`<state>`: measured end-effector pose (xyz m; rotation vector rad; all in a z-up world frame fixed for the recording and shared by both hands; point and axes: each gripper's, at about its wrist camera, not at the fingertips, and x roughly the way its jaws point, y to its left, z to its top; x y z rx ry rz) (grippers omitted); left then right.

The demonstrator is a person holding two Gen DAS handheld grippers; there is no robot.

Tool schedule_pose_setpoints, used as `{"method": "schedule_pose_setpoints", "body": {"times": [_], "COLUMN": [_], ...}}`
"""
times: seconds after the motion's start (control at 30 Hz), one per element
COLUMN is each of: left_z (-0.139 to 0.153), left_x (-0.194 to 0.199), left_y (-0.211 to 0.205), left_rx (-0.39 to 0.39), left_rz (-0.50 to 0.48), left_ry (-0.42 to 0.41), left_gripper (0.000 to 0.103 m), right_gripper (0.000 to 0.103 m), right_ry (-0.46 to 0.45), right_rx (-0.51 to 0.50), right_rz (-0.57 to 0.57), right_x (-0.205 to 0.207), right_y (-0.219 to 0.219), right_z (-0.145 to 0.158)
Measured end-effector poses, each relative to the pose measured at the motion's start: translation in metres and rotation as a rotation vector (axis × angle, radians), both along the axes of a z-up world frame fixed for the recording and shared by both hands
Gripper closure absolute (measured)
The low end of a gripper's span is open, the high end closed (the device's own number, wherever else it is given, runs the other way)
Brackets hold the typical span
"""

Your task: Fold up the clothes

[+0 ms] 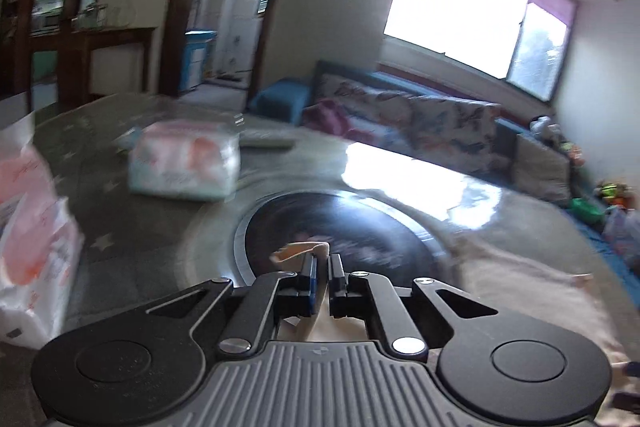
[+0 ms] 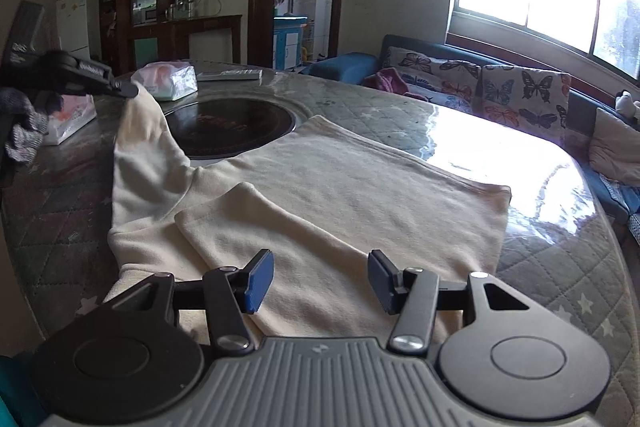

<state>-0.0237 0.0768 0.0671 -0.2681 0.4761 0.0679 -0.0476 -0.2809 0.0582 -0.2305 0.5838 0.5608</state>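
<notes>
On the worktop (image 2: 400, 115), beside the dark round hotplate (image 2: 232, 125), a cream garment (image 2: 360, 195) is mid-fold.
The left gripper (image 2: 130, 90) has its fingers pinched on a sleeve end, lifted beside the hotplate; the right gripper (image 2: 320, 281) hovers with fingers half apart, holding nothing. Best to carry the sleeve across flat and press the body down.

the cream garment (image 2: 320, 187) looks like soft matt cloth. the table (image 2: 460, 123) has a quilted fabric cover under a glossy clear sheet; its dark round inset (image 2: 232, 127) is shiny glass.
</notes>
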Motion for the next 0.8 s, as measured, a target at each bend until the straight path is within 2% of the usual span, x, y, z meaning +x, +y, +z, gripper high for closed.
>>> {"method": "schedule_pose_setpoints", "body": {"times": [0.17,0.33,0.5,0.63,0.8], "left_z": [0.032,0.04,0.027,0.003,-0.022], "left_x": [-0.007,-0.009,-0.006,-0.006,-0.015], "left_y": [-0.056,-0.116,-0.164,-0.19,-0.207], "left_rx": [-0.034,-0.074,-0.114,-0.172,-0.134], "left_rz": [-0.19,-0.392,-0.539,-0.632,-0.706], "left_ry": [-0.067,-0.076,-0.039,0.043,0.125], "left_gripper": [0.097,0.097,0.097,0.096,0.093], "right_gripper": [0.05,0.05,0.05,0.05,0.051], "right_ry": [-0.018,-0.033,-0.028,-0.022,-0.021], "right_rx": [0.022,0.043,0.06,0.062,0.067], "right_rz": [-0.048,-0.1,-0.156,-0.182,-0.184], "right_x": [-0.002,-0.004,-0.008,-0.008,-0.007], "right_y": [-0.016,-0.035,-0.054,-0.062,-0.062], "right_z": [0.004,0.006,0.004,0.002,0.002]}}
